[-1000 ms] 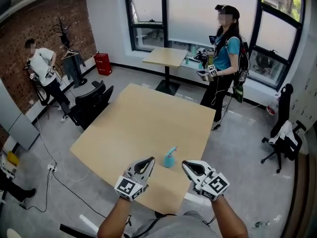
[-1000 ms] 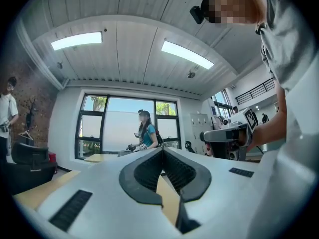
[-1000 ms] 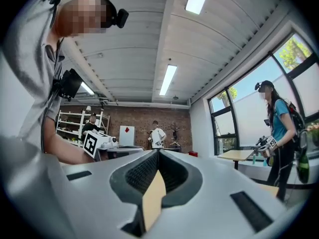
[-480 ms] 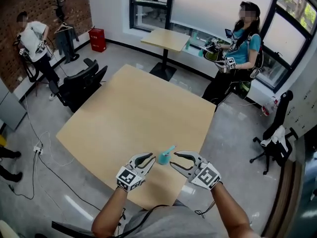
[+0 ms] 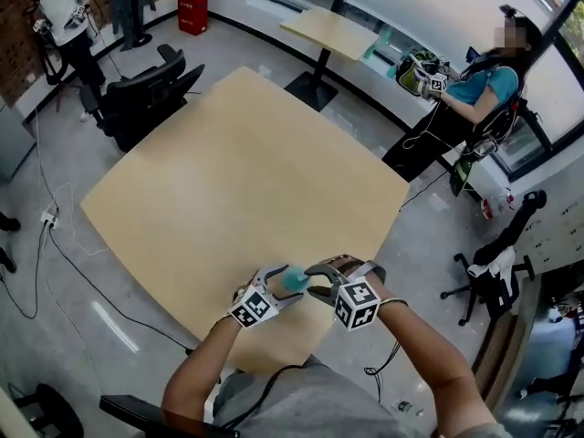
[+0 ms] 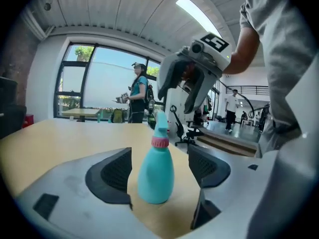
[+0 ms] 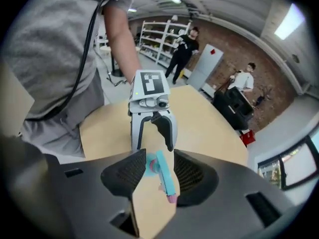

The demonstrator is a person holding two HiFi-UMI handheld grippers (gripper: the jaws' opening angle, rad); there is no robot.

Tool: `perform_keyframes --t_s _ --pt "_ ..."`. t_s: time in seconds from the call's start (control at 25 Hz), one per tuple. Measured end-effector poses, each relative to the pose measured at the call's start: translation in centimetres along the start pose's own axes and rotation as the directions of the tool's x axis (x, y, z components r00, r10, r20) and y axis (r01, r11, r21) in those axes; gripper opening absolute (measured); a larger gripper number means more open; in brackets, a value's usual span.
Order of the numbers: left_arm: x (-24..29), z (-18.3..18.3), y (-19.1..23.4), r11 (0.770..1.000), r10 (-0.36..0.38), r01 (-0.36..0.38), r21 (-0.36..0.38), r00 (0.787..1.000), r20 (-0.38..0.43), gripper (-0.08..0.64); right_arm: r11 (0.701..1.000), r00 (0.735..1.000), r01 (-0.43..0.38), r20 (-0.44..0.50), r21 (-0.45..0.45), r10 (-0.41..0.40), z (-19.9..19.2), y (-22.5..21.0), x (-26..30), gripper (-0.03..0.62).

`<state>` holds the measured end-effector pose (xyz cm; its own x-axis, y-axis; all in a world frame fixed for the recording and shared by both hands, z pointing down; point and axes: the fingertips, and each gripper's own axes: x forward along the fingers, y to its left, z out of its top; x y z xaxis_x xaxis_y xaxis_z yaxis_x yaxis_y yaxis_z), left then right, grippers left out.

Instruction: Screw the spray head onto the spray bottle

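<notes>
Down near the closest corner of a pale wooden bench, just inside its near right edge, a small teal spray bottle stood upright. Its teal spray head sat on top above a pink collar; whether the head was screwed tight could not be told. A person's two bare forearms reached in from the bottom of the head view, each holding a hand-held gripper with a square-marker cube. The left hand-held gripper lay low and nearly level at the bottle's left. Its jaws had just been opening and stood apart, with the bottle's round body between them and a narrow gap showing at each pad. The right hand-held gripper came in from the right and tilted steeply down over the bottle's top. Its jaws had also just been opening and stood apart, with the spray head between them and neither pad pressed on it. Beyond the bench's far left edge stood a black office chair. Past the far corner was a smaller table, and a person in a teal top stood by the windows.
</notes>
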<state>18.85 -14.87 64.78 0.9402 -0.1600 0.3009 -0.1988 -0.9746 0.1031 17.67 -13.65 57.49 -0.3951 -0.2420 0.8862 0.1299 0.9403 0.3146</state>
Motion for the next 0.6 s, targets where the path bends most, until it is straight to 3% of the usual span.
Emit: perform_keyframes --t_s 0.2,0.6 --pt "3.3 -3.2 0.1 0.998 -0.028 0.033 0.055 0.997 -0.075 0.345 0.981 0.987 -0.133 -0.107 -0.143 0.118 -3.3 0.3 3.5 0.156" --pt "7.2 -4.5 -0.6 0.983 -0.105 0.121 0.136 0.987 -0.122 0.357 0.941 0.959 -0.275 -0.128 -0.198 0.253 -4.3 1.6 6.2 0.139"
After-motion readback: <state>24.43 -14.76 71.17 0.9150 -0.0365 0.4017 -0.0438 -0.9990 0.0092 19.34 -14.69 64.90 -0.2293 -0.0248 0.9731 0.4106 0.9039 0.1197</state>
